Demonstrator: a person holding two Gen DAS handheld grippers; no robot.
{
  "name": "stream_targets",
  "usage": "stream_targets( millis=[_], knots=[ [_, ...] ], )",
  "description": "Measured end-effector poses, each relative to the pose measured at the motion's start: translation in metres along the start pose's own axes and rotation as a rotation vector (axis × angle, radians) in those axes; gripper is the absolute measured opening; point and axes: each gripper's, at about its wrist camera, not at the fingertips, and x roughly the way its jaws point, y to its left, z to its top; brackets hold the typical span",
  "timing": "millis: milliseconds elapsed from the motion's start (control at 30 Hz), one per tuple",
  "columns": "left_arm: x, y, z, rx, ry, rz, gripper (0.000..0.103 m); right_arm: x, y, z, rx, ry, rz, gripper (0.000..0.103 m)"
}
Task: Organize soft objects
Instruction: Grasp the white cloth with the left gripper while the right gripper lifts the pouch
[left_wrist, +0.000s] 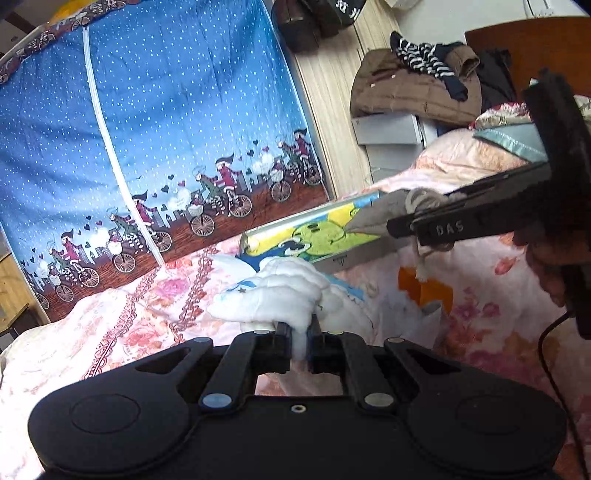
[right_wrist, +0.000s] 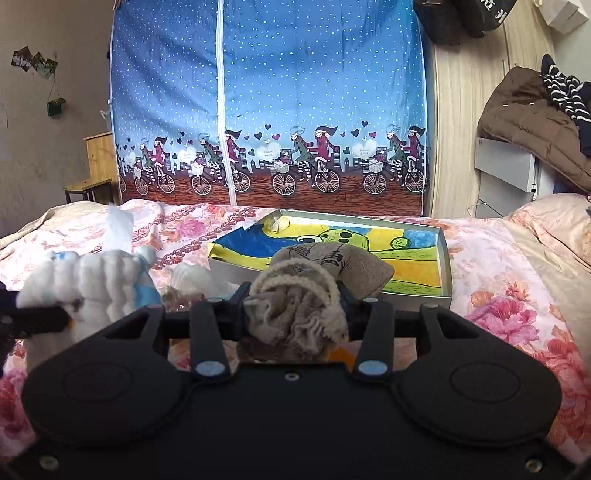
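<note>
My left gripper (left_wrist: 298, 345) is shut on a white fluffy soft toy (left_wrist: 284, 291) with blue trim, held over the floral bedspread; the toy also shows at the left of the right wrist view (right_wrist: 96, 280). My right gripper (right_wrist: 293, 295) is shut on a beige burlap drawstring pouch (right_wrist: 299, 291), held just in front of a shallow metal tray (right_wrist: 445, 258) lined with a yellow, green and blue cartoon cloth (right_wrist: 354, 251). In the left wrist view the right gripper (left_wrist: 391, 223) holds the pouch (left_wrist: 373, 218) over the tray's edge (left_wrist: 354, 254).
A floral bedspread (right_wrist: 517, 295) covers the bed. A blue fabric wardrobe with a cyclist print (right_wrist: 266, 110) stands behind it. A brown jacket and striped garment (right_wrist: 532, 122) lie on grey boxes at the right. An orange item (left_wrist: 424, 291) lies on the bed.
</note>
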Motion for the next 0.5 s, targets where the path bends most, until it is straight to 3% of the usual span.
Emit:
stream_targets(
  millis=[267, 500],
  knots=[
    [0.01, 0.006, 0.032, 0.004, -0.087, 0.001, 0.007, 0.001, -0.007, 0.004, -0.004, -0.048, -0.031, 0.037],
    [0.087, 0.0, 0.081, 0.004, -0.199, 0.011, 0.007, 0.046, -0.031, 0.02, -0.059, -0.107, -0.114, 0.037]
  ],
)
